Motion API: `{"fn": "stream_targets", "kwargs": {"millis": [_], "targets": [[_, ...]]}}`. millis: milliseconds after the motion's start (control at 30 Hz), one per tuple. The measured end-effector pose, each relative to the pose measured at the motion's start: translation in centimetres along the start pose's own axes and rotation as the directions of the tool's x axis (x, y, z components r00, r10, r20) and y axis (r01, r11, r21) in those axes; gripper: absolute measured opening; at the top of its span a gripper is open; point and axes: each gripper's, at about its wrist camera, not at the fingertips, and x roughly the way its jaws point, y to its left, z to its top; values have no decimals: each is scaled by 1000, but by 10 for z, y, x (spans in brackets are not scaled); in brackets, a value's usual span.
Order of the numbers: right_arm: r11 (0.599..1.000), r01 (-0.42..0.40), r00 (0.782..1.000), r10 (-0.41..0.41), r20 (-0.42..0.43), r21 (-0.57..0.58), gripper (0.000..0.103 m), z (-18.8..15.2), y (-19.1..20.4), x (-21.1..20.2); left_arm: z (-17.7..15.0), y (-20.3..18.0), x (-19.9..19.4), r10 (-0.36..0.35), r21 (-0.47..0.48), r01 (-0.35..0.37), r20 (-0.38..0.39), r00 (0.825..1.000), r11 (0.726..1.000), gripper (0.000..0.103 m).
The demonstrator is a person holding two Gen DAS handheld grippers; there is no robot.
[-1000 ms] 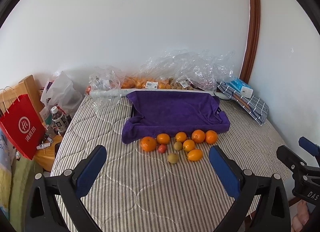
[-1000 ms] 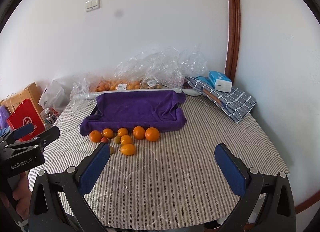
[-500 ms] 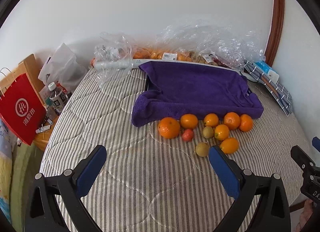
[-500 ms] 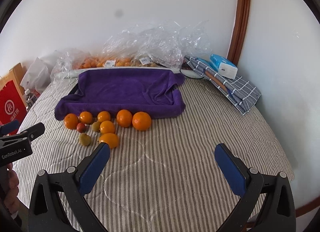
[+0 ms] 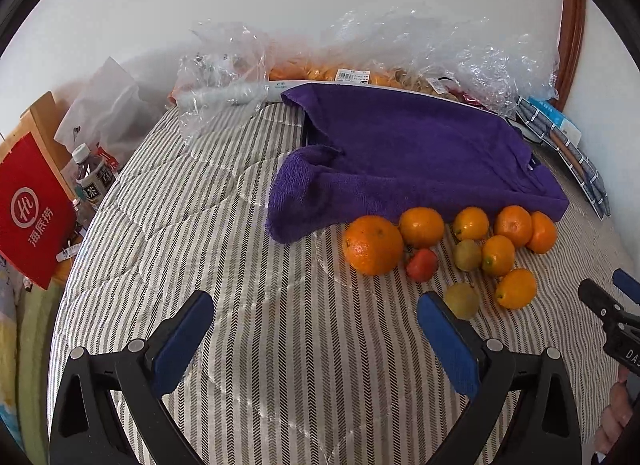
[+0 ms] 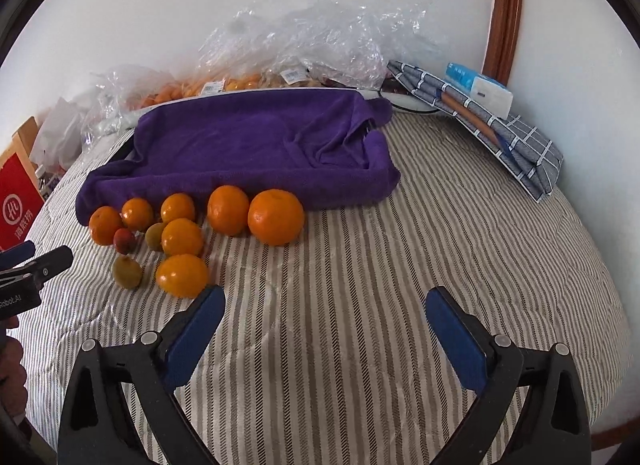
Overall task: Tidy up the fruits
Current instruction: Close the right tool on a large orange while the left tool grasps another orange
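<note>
In front of you the fruits (image 5: 460, 249) lie loose in a cluster on the striped quilt (image 5: 280, 345), along the near edge of the purple towel (image 5: 400, 153). You have a row of oranges touching the towel's edge, the largest orange (image 5: 374, 245) at the left end. Just nearer you sit a small red fruit (image 5: 422, 264), two dull green fruits (image 5: 462, 300) and two more oranges (image 5: 516, 288).

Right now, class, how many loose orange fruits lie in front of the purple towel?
7: five in a row along the towel edge, two nearer the camera. More stay bagged behind; others may be hidden.
</note>
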Motion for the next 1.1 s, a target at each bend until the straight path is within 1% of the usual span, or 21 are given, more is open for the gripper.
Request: {"fn": "stream_targets", "kwargs": {"millis": [133,233,267,300,400,500,567,633,733,867,1000,1100], "targets": [[999,-31,999,32,-20,36,98,5,-11,15,-2,4,12,-6,-4,6,-20,1000,1000,102],[996,-55,997,59,-57,63,91,7,-15,29,-3,4,22,-24,8,24,-45,999,1000,102],[996,-61,995,65,-70,64,88,8,-15,33,-4,3,25,-29,15,30,-49,998,999,99],[996,-61,995,66,-78,65,84,8,-15,37,-5,2,26,-29,21,30,-51,998,999,97],[997,-56,994,61,-91,61,80,10,-11,47,-6,1,29,-38,35,40,-40,998,999,97],[996,-67,992,74,-101,66,79,11,-7,54,-7,2,32,-49,49,51,-41,998,998,97],[997,-61,994,65,-86,49,77,11,-3,55,-8,4,35,-57,35,58,-45,997,998,97],[998,-52,995,54,-85,32,77,12,1,57,-7,6,35,-54,21,55,-32,998,998,94],[999,-43,996,43,-77,1,73,13,6,59,-6,8,35,-58,10,59,-32,998,998,92],[998,-55,995,57,-80,23,73,17,5,61,-7,9,35,-39,12,39,-23,999,999,87],[997,-64,994,67,-89,39,73,22,4,64,-8,10,34,-39,8,39,-23,999,999,86],[997,-67,993,71,-96,41,73,24,5,66,-7,10,35,-38,27,38,-30,999,999,86]]}}
